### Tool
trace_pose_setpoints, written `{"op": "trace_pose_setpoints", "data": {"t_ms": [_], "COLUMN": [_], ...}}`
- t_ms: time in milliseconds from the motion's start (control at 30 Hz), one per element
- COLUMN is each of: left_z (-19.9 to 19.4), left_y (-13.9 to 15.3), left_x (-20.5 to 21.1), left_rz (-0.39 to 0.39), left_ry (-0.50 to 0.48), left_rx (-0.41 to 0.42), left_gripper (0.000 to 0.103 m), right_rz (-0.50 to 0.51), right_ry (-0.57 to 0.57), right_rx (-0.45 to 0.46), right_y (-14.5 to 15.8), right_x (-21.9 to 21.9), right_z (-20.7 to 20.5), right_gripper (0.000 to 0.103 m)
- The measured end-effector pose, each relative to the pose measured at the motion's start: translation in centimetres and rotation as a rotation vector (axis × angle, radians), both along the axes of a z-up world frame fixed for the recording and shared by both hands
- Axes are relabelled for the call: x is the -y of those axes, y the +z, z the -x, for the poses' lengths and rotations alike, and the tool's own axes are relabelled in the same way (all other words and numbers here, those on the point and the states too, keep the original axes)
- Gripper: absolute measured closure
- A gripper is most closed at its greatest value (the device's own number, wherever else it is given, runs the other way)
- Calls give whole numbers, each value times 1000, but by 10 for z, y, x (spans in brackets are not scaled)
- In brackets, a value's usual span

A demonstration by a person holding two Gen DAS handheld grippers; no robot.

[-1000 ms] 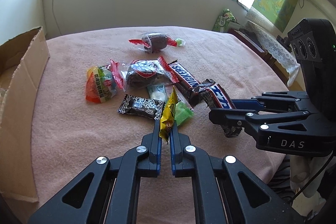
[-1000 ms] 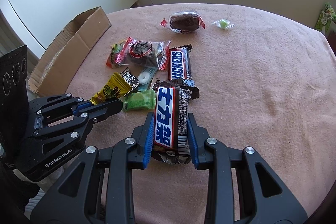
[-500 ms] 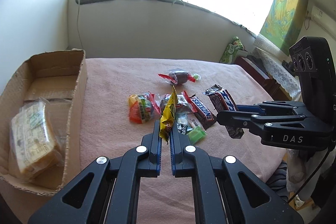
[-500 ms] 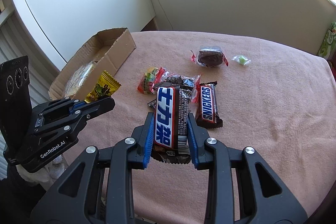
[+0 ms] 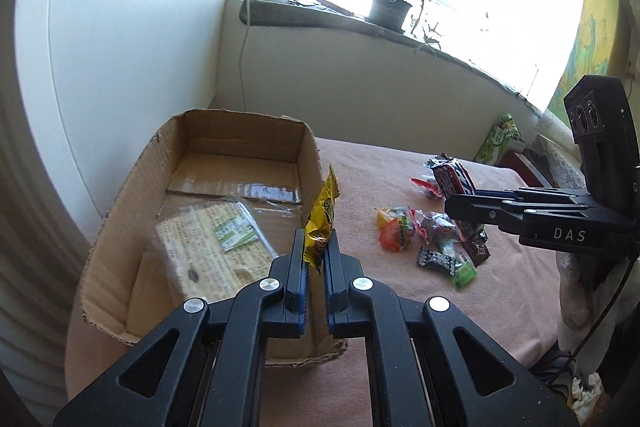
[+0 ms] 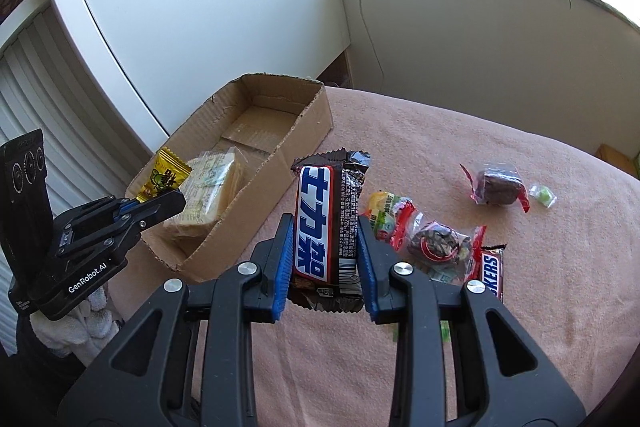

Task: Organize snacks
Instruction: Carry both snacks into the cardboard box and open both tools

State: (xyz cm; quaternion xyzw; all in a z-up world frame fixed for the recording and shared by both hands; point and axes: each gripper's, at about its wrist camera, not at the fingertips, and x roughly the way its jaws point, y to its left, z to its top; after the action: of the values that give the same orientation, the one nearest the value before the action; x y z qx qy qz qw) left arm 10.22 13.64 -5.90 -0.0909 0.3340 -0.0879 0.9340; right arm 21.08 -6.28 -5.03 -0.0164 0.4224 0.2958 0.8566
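Note:
My left gripper (image 5: 316, 247) is shut on a small yellow candy packet (image 5: 323, 215), held above the near right wall of an open cardboard box (image 5: 120, 195). The box holds a clear-wrapped pack of pale crackers (image 5: 208, 251). My right gripper (image 6: 324, 227) is shut on a brown, blue and white Snickers bar (image 6: 320, 219), lifted over the pink tablecloth (image 6: 520, 307) just right of the box (image 6: 304, 131). In the right wrist view the left gripper (image 6: 176, 201) with the yellow packet (image 6: 164, 179) hangs over the box's near end.
Loose snacks lie on the cloth: a second Snickers bar (image 6: 490, 275), a red-edged clear pack with a dark cake (image 6: 438, 241), an orange and green packet (image 6: 386, 205), another wrapped cake (image 6: 498, 183), a small green sweet (image 6: 543, 194). A windowsill with a plant pot (image 5: 388, 11) runs behind.
Both grippers have risen and swung left from the snack pile toward the box, each keeping its snack. The box's inside and the cracker pack have come into view.

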Motion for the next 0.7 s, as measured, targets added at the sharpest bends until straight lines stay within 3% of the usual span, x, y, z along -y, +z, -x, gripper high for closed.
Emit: {"op": "trace_pose_setpoints", "data": {"t_ms": [400, 700], "left_z": [-14, -33], "left_y": [-1, -6], "left_x": [-51, -64], "left_rz": [-11, -16], "left_ry": [90, 107], "left_rx": [-10, -34], "left_gripper": [97, 97], "right_rz": [15, 23], "right_ry": [77, 122], "right_rx": [2, -28], "right_y": [-5, -20], "right_x": [-69, -107], "right_z": [-27, -47], "right_gripper": [73, 72]}}
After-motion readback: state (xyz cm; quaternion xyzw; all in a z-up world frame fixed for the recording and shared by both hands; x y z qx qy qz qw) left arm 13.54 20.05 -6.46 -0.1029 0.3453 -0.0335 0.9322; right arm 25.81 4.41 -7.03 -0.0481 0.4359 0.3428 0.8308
